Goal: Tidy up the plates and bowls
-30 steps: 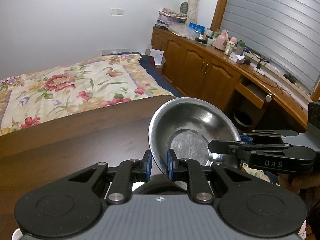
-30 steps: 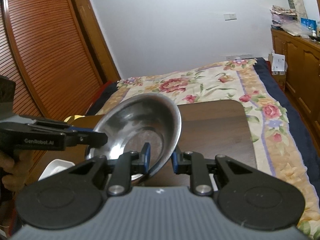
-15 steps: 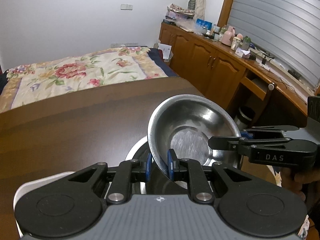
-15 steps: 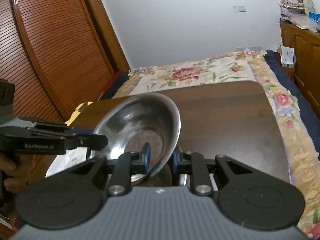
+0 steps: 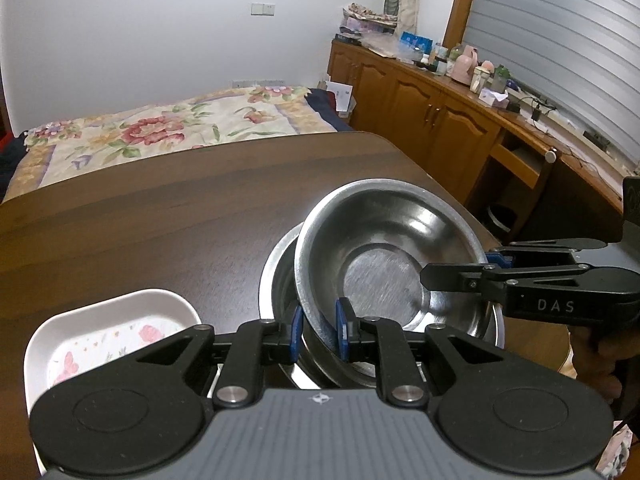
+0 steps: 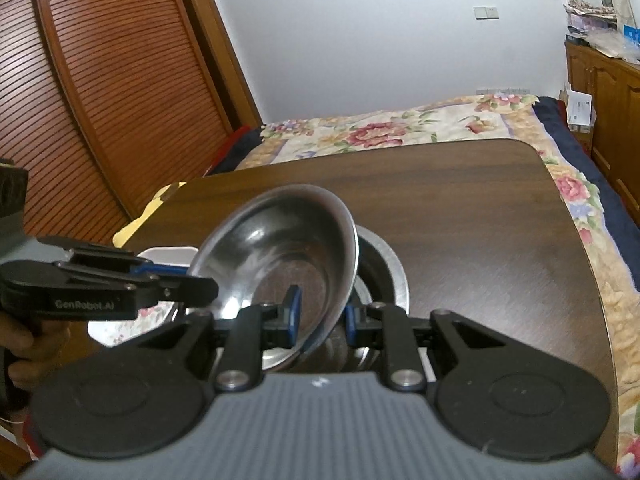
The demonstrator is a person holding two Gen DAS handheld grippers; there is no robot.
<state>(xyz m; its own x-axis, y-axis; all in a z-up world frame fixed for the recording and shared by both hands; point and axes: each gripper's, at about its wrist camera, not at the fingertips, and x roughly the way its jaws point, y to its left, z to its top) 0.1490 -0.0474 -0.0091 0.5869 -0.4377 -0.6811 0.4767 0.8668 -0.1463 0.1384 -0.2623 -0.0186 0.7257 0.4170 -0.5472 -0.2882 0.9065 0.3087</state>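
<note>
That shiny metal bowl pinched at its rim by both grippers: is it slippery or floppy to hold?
Probably slippery: the steel bowl is polished and mirror-bright, and each gripper pinches only thin rim. Likely stiff: it keeps its round shape though tilted. It seems light, since the left gripper and right gripper carry it by rim alone.

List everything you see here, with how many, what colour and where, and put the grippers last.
held bowl: one, steel, tilted above the lower bowl, rim in both grippers
lower bowl: one, steel, on the table under the held bowl
tray: one, white with flower print, on the table left of the bowls
table: one, dark wood, under it all
bed: one, floral cover, beyond the table
cabinets: one run, brown wood, right wall, clutter on top
wardrobe: one, reddish slatted doors, left wall
left gripper: one, black with blue pads, shut on the held bowl's near rim
right gripper: one, black with blue pads, on the opposite rim
</note>
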